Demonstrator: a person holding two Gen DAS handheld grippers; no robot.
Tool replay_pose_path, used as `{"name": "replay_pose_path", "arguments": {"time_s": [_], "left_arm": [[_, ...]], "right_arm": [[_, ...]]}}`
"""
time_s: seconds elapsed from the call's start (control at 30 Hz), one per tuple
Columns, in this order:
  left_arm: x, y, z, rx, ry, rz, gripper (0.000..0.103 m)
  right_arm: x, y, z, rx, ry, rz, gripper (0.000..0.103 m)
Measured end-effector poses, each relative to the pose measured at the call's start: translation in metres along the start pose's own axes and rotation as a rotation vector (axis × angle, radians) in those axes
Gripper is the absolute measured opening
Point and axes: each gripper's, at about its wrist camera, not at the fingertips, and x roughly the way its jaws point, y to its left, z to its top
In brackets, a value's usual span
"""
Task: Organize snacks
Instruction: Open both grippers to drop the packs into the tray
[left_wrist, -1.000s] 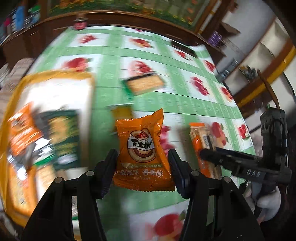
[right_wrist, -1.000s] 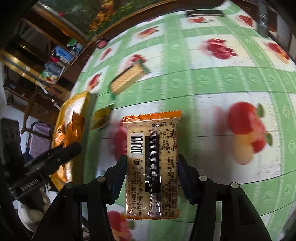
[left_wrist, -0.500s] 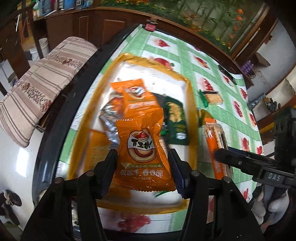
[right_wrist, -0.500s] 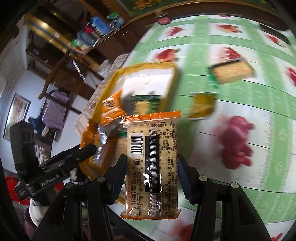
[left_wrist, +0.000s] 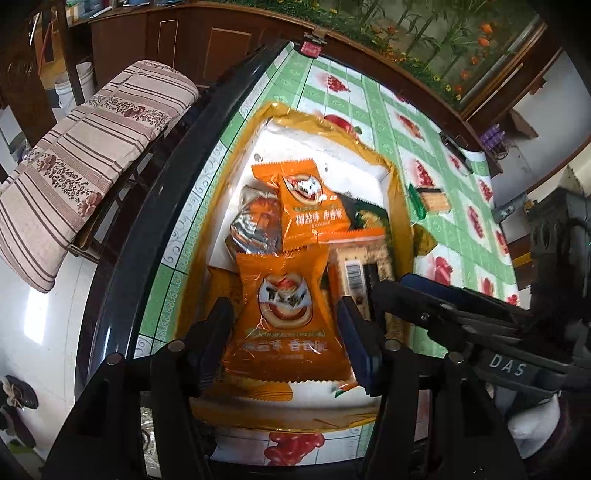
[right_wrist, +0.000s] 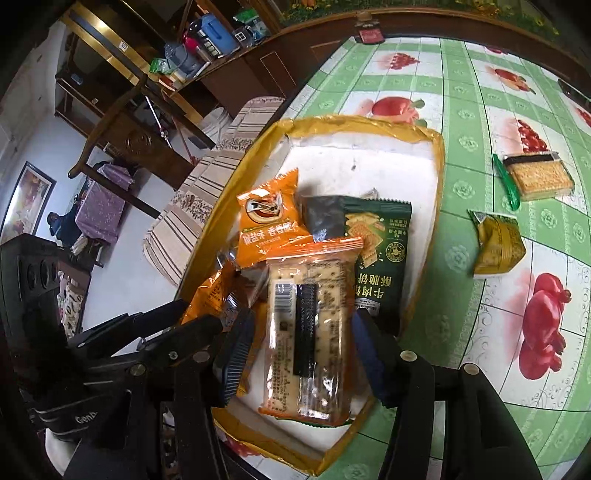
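My left gripper (left_wrist: 284, 332) stands open around an orange snack packet (left_wrist: 284, 317) that lies in the yellow-rimmed white tray (left_wrist: 399, 192). My right gripper (right_wrist: 303, 343) stands open around a clear cracker pack with an orange end (right_wrist: 310, 325), which also rests in the tray (right_wrist: 439, 155). The tray holds another orange packet (right_wrist: 266, 221), a dark green cracker packet (right_wrist: 380, 240) and a silver-foil packet (left_wrist: 255, 225). The right gripper's fingers (left_wrist: 424, 302) show beside the cracker pack (left_wrist: 358, 266) in the left wrist view.
On the green fruit-print tablecloth (right_wrist: 480, 92) right of the tray lie a clear cracker pack with green end (right_wrist: 535, 177) and a small yellow-green packet (right_wrist: 498, 240). The table's dark edge (left_wrist: 155, 206) runs left of the tray, with a striped cushioned chair (left_wrist: 85, 158) beyond.
Both grippers carried their packets from the tablecloth left over the tray. Both sets of fingers have since spread, and the packets now lie in the tray.
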Motion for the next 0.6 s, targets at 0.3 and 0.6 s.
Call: {"name": "replay_pose_path", "arguments": {"time_s": [0.3,0.6], "left_arm": [[-0.024,-0.018,0.015,0.04,-0.085,-0.079,0.057],[0.0,-0.068,0.027,0.135,-0.048,-0.173,0.057]], "right_arm": [[-0.024,-0.033,-0.007,0.128,-0.043,-0.026,0.058],[-0.057,-0.101,-0.018,0.285,-0.099,-0.128,0.059]]}}
